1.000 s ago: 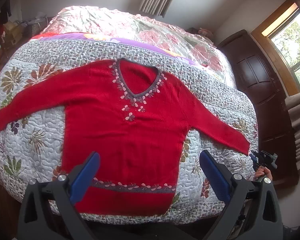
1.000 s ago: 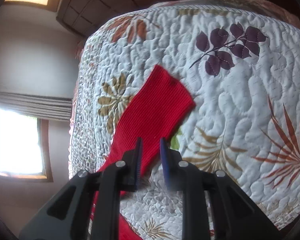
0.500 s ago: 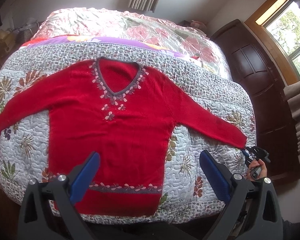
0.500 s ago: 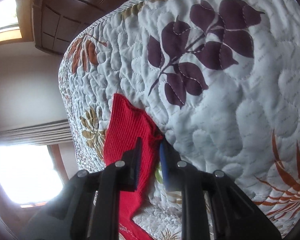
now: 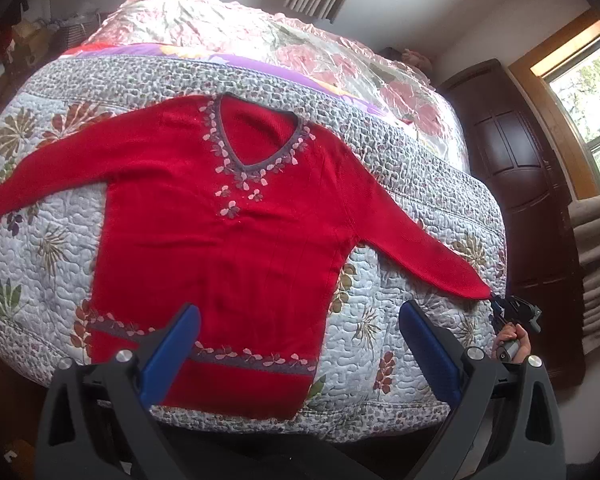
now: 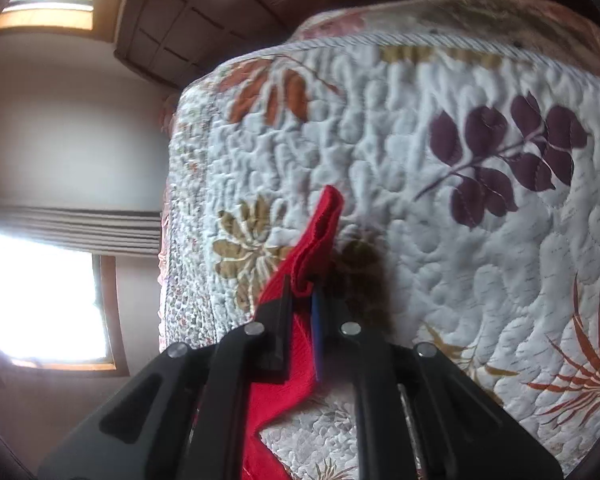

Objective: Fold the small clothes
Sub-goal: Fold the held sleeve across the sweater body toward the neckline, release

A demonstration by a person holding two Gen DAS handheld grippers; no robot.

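Up close, the right gripper [image 6: 302,300] has its jaws pinched on the cuff of the red sweater [image 5: 228,240], the sleeve end bunched and lifted off the quilt [image 6: 440,240]; the left gripper [image 5: 300,344] hangs above the hem with its blue pads [image 5: 172,352] spread wide and nothing between them; the sweater lies face up and flat on the leaf-patterned quilt, sleeves out to both sides; beyond the bed stand a dark wooden wardrobe [image 5: 516,184] and a window [image 5: 588,112].
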